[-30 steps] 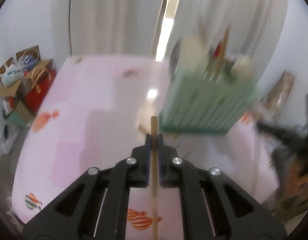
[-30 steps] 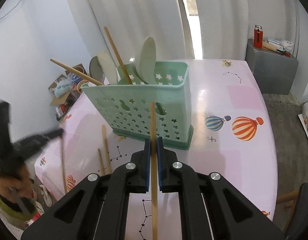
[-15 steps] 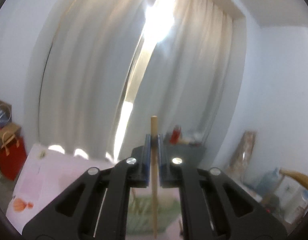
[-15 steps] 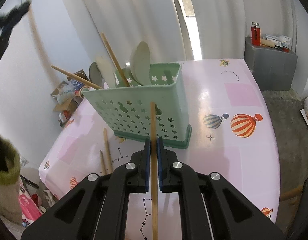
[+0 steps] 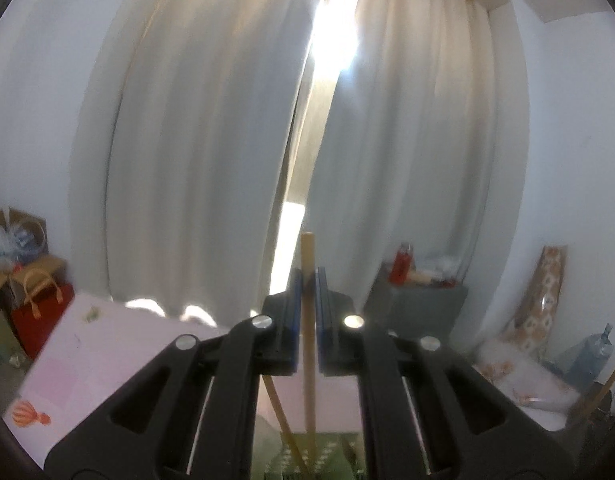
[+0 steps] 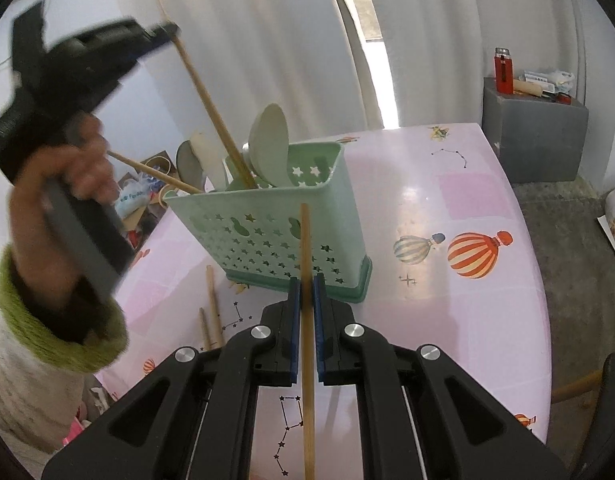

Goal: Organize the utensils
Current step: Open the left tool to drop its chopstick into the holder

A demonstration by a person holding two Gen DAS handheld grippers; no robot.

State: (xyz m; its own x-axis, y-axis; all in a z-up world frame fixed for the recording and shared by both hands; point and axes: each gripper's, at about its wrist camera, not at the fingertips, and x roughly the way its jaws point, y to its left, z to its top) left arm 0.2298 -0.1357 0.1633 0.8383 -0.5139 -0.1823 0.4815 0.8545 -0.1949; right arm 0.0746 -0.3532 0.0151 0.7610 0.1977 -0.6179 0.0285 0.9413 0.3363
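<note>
A mint-green star-pierced utensil holder (image 6: 275, 232) stands on the pink table (image 6: 467, 280), with pale spoons (image 6: 269, 140) and a leaning chopstick (image 6: 155, 172) inside. My right gripper (image 6: 305, 292) hovers just in front of it, shut on a wooden chopstick (image 6: 306, 248) that points along the fingers. My left gripper (image 6: 169, 32) is up at the left, above the holder, shut on another chopstick (image 6: 211, 96) that slants down into the holder. In the left wrist view the left gripper (image 5: 307, 280) clamps that chopstick (image 5: 308, 252), and the holder's rim (image 5: 327, 456) shows below.
Two loose chopsticks (image 6: 213, 304) lie on the table left of the holder. A person's hand (image 6: 67, 168) with a green cuff holds the left gripper. A grey cabinet (image 6: 535, 140) stands beyond the table's far right. Curtains (image 5: 211, 140) hang behind.
The left gripper rose from table level to above the holder, tilting up towards the curtains, its chopstick still clamped. The right gripper barely moved.
</note>
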